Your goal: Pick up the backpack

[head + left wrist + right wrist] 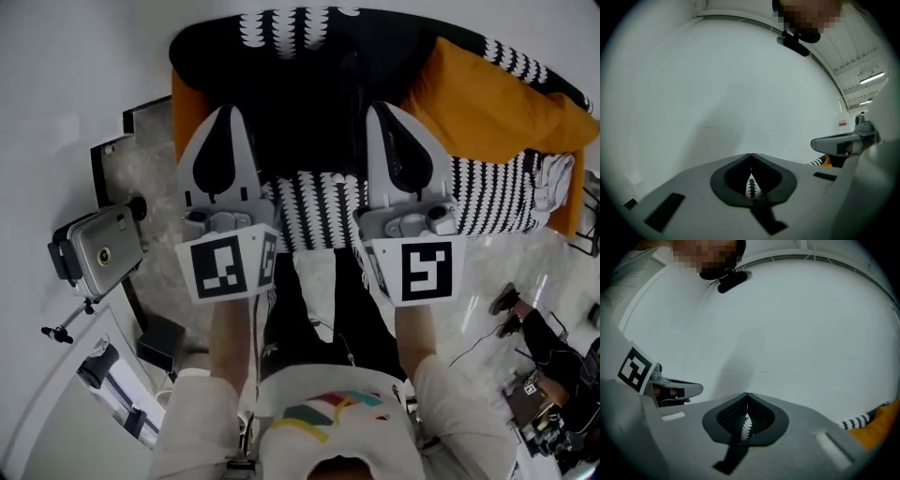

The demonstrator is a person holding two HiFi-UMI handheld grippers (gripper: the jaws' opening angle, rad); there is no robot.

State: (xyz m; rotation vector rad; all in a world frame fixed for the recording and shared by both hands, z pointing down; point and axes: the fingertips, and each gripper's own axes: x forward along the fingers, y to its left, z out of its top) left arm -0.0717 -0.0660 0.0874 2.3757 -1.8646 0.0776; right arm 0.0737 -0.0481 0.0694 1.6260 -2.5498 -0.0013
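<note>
The head view looks steeply down from above the person, close over the left gripper (225,111) and right gripper (382,108), onto the backpack (487,103) beneath them. Each gripper view sits low behind its own jaws and faces a white wall (717,84) nearly level. Both share that wall, the other gripper at one edge, and what seems a sliver of the backpack.

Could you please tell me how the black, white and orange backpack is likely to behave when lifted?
The backpack will probably be floppy: its fabric lies creased and slumped, so it may sag from wherever it is gripped. It spreads wide, so an ungripped side could hang and swing. Being cloth, it seems unlikely to roll or break.
</note>
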